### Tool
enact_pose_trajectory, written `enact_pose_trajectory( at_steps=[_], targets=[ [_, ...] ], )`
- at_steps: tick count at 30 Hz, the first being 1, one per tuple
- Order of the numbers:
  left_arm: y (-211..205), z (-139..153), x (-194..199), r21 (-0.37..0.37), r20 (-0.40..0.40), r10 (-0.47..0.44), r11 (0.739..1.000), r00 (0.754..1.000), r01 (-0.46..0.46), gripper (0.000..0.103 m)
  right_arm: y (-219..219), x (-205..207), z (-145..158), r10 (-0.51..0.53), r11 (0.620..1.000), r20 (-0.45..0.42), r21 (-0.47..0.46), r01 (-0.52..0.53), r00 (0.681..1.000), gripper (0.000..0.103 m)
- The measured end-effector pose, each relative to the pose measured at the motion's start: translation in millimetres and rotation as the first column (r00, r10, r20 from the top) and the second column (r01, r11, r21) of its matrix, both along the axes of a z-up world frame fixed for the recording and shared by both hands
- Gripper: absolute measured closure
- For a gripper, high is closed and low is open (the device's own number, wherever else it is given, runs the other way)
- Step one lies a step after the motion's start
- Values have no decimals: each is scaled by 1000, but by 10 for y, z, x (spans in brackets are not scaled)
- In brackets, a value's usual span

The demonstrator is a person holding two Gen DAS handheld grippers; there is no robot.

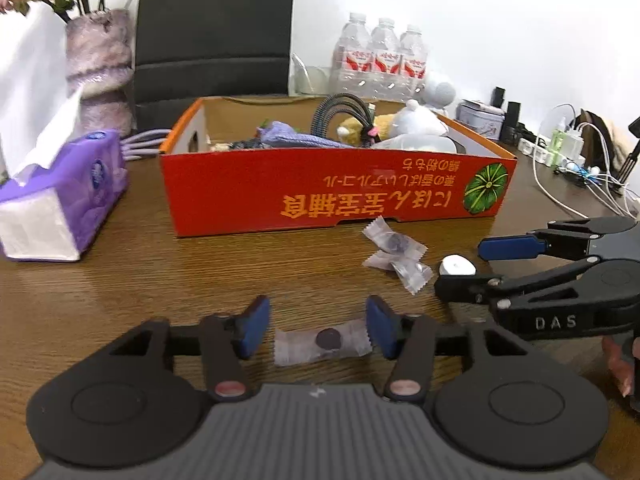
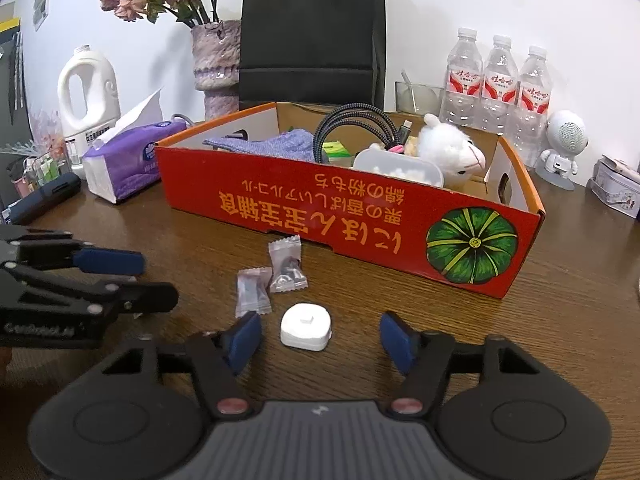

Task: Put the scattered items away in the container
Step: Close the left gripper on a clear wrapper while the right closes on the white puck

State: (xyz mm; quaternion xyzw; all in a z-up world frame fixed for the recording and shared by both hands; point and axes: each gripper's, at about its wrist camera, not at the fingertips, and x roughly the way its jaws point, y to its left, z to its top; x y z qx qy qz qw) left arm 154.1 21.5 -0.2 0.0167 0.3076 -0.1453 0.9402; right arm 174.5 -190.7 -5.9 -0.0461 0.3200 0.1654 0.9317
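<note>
Lying crosswise between the blue pads of the left gripper (image 1: 318,330), a flat translucent-wrapped candy with a dark round centre (image 1: 322,342) is seen on the brown wood-grain table (image 1: 160,280). Its long axis runs from one pad toward the other, so the crimped ends face the pads. The right end of the wrapper is at or very near the right pad, while a sliver of table is seen before the left pad; no firm pinch can be told, and the jaws are read as part-open around the candy.

Further right, two more translucent wrapped candies (image 1: 396,258) are left loose on the table, just in front of the long red cardboard box with orange lettering and a green pumpkin print (image 1: 320,196), which already holds a coiled cable, a plush toy and cloth. These candies are nearer the right gripper's fingers than the left's.

At the right, a small white rounded-square plastic piece (image 2: 306,327) is framed by the right gripper (image 2: 320,336), whose jaws stand apart with no pad touching it. It sits off centre, close beside the left pad and well clear of the right pad, slightly ahead of the fingertips.

Both items are judged to lie short of the box's near wall, so each must be lifted over that wall once pinched.
</note>
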Motion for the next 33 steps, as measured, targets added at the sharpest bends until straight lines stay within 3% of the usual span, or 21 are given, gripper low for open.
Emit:
enact_pose_trajectory(
  at_steps=[3, 5, 6, 10, 11, 17, 19, 24, 28, 32, 33],
  targets=[
    [-13, 3, -94, 17, 8, 17, 1000, 1000, -17, 30, 8, -15, 9, 13, 1000, 8, 2, -13, 1000, 62],
    [-1, -19, -96, 23, -15, 33, 999, 999, -33, 32, 16, -33, 13, 24, 1000, 13, 1, -24, 1000, 76],
    [10, -23, -93, 18, -21, 39, 999, 999, -39, 38, 19, -38, 14, 28, 1000, 13, 2, -28, 1000, 78],
    [18, -14, -112, -5, -13, 27, 1000, 1000, -27, 65, -2, -67, 18, 25, 1000, 14, 10, -25, 1000, 78],
    [22, -13, -119, -14, -13, 20, 1000, 1000, -21, 67, -11, -75, 18, 20, 1000, 15, 12, -21, 1000, 78],
    [-25, 0, -177, -25, -1, 30, 999, 1000, -30, 68, -16, -152, 42, 25, 1000, 51, 2, -25, 998, 78],
    [-41, 12, -202, -29, 13, 27, 999, 1000, -27, 78, -15, -177, 51, 26, 1000, 62, -2, -26, 998, 78],
    [-69, 26, -230, -31, 27, 16, 999, 1000, -15, 82, -49, -194, 63, 19, 1000, 69, 6, -19, 997, 78],
    [-69, 35, -249, -35, 42, 10, 999, 999, -9, 93, -69, -196, 66, 15, 1000, 71, 14, -16, 997, 78],
    [-64, 63, -261, -39, 51, 11, 999, 999, -9, 93, -86, -194, 65, 12, 1000, 70, 23, -14, 997, 78],
    [-63, 71, -263, -37, 51, 20, 999, 999, -19, 89, -91, -194, 63, 12, 1000, 69, 25, -14, 998, 78]
  ],
)
